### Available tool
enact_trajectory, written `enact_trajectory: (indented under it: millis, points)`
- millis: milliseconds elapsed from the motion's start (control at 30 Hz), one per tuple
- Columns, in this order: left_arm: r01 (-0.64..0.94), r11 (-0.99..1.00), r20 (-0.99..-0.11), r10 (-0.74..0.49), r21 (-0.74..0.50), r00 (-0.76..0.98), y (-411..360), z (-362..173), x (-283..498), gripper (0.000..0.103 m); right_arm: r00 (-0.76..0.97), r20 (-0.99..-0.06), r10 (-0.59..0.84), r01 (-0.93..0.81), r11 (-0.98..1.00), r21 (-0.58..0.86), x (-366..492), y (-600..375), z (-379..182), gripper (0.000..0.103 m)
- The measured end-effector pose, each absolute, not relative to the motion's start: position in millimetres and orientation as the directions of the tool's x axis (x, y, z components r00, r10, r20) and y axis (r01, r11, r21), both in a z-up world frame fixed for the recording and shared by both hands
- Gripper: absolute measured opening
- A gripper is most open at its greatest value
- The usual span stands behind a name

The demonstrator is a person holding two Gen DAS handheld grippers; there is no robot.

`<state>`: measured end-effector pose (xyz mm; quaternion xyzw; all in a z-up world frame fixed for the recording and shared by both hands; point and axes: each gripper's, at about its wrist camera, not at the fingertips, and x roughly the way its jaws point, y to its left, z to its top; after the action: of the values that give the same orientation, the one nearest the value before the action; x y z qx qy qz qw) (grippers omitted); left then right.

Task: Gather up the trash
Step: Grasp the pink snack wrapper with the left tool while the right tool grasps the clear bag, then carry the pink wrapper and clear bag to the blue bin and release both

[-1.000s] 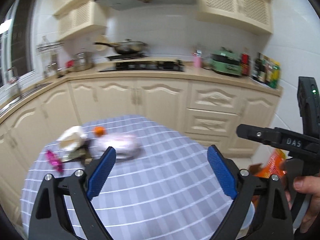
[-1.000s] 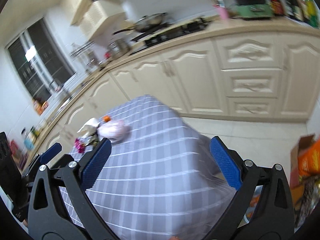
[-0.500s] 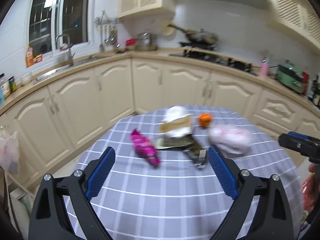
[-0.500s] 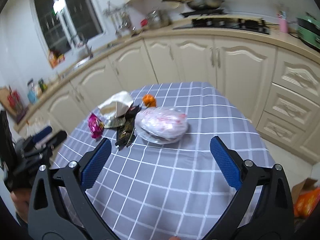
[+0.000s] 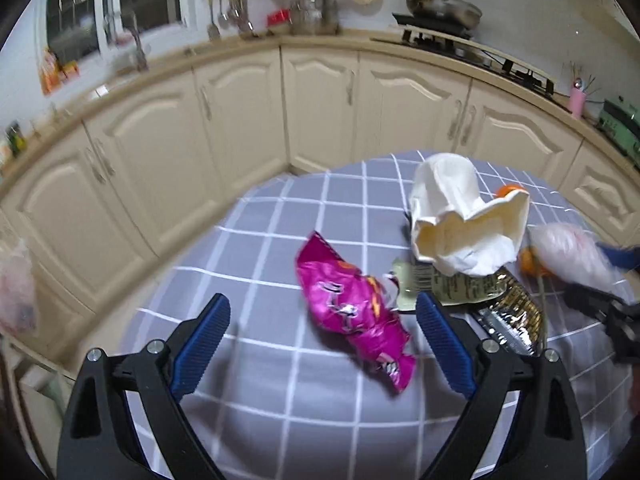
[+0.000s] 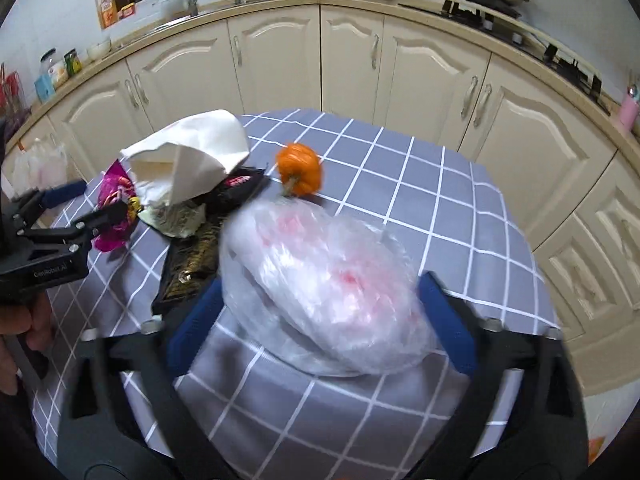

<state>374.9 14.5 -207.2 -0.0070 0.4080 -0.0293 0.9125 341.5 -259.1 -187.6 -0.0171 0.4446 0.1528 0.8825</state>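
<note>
The left gripper (image 5: 320, 340), black-framed with blue ribbed pads, hangs tilted down over the grey checked tablecloth (image 5: 280, 420), its jaws wide and closing slightly with nothing pressed. The right gripper (image 6: 320, 320), of the same build, is closing its jaws. A hand (image 6: 16, 332) grips the left gripper's handle.

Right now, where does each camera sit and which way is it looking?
Left wrist: on the left claw, angled down at the pink wrapper; its blue fingers show.
Right wrist: on the right claw, closing around the clear plastic bag; a hand shows.
Both share the white paper bag, table and cabinets.
</note>
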Motion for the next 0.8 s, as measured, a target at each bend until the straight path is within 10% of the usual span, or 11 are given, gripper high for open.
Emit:
enact_trajectory:
  millis: [67,100,800]
  points:
    - [0.072,0.994,-0.753,-0.111,-0.084,0.649,15.7,-210.6,377.5,0.044,0.56,-0.774,0.295,-0.271,0.948,0.165,336.6,-270.5,-186.6,0.053]
    - [0.079,0.991,-0.761,-0.133,-0.107,0.635,16.3,-213.7,378.6,0.04,0.564,-0.771,0.295,-0.269,0.949,0.166,334.3,-272.2,-186.1,0.05]
    - [0.175,0.978,-0.618,-0.207,-0.113,0.758,-39.1,-160.1,228.3,0.039,0.684,-0.619,0.386,-0.182,0.912,0.369,197.5,-353.8,-142.9,0.049]
